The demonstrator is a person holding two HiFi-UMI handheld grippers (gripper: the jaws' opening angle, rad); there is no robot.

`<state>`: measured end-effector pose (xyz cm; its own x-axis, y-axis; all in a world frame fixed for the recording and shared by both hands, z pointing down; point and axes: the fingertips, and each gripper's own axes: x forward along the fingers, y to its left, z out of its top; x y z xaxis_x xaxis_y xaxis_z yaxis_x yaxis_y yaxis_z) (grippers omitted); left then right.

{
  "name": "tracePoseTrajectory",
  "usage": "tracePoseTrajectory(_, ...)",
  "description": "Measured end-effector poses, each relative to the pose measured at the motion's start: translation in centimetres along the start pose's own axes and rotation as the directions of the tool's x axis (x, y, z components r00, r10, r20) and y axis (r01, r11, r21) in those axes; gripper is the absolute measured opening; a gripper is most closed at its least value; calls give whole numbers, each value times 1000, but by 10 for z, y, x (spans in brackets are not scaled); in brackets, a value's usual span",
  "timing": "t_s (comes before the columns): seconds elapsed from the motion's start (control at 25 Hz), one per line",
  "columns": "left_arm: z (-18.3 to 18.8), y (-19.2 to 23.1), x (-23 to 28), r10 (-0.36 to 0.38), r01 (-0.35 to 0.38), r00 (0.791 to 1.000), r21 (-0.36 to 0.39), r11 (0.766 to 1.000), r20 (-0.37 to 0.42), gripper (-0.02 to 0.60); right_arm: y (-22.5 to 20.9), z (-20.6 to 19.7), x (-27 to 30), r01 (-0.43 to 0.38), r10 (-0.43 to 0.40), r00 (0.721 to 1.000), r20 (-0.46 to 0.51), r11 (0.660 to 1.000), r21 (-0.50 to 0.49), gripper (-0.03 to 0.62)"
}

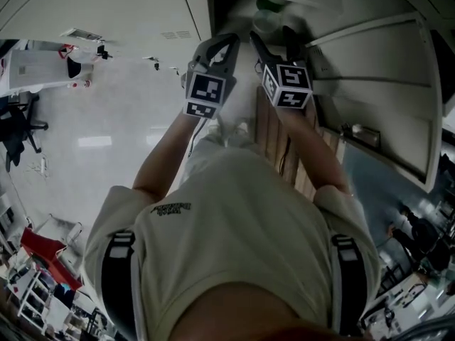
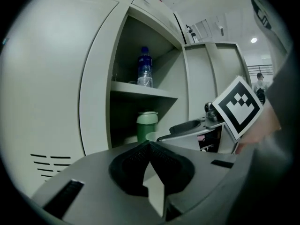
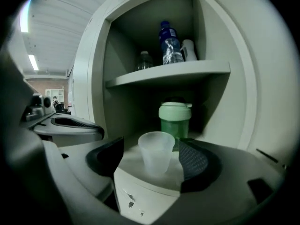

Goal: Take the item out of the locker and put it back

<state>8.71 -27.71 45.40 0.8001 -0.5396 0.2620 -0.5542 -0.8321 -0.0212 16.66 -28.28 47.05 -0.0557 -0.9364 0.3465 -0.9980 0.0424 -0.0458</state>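
Observation:
A translucent plastic cup point(image 3: 157, 156) stands upright on the lower shelf of the open locker point(image 3: 220, 69). My right gripper point(image 3: 151, 145) is open around it, with one pad on each side and a gap at both. Behind the cup stands a green tumbler point(image 3: 175, 118) with a pale lid. In the head view the right gripper point(image 1: 274, 38) reaches into the locker, and the cup point(image 1: 265, 23) shows just past its fingers. My left gripper point(image 1: 219, 45) hangs beside it, outside the locker mouth. Its jaws point(image 2: 150, 146) are shut on nothing.
On the upper shelf point(image 3: 164, 74) are a blue-capped water bottle point(image 3: 169, 43), a white bottle point(image 3: 188, 49) and a clear jar point(image 3: 145, 60). The locker's door point(image 1: 398, 84) hangs open at the right. A wooden bench point(image 1: 274, 130) lies below the locker. Closed lockers point(image 1: 106, 6) are at the left.

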Motion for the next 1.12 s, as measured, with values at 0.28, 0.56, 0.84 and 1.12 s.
tracePoseTrajectory(0.28, -27, -3, 21, -23, 21, 998, -32, 999, -50, 13, -7, -29, 27, 24, -24, 998, -62, 1000, 3, 377)
tracePoseTrajectory(0.56, -42, -1, 30, -32, 28, 996, -54, 998, -79, 13, -11, -44, 40, 34, -32, 996, -88, 999, 17, 377)
tracePoseTrajectory(0.84, -50, 1, 36, -39, 32, 994, -64, 997, -104, 13, -12, -43, 44, 41, -39, 996, -83, 999, 25, 376)
tracePoseTrajectory(1.12, -50, 5, 35, -15, 10, 995, -56, 998, -95, 12, -15, -41, 47, 47, -46, 997, -67, 999, 19, 288)
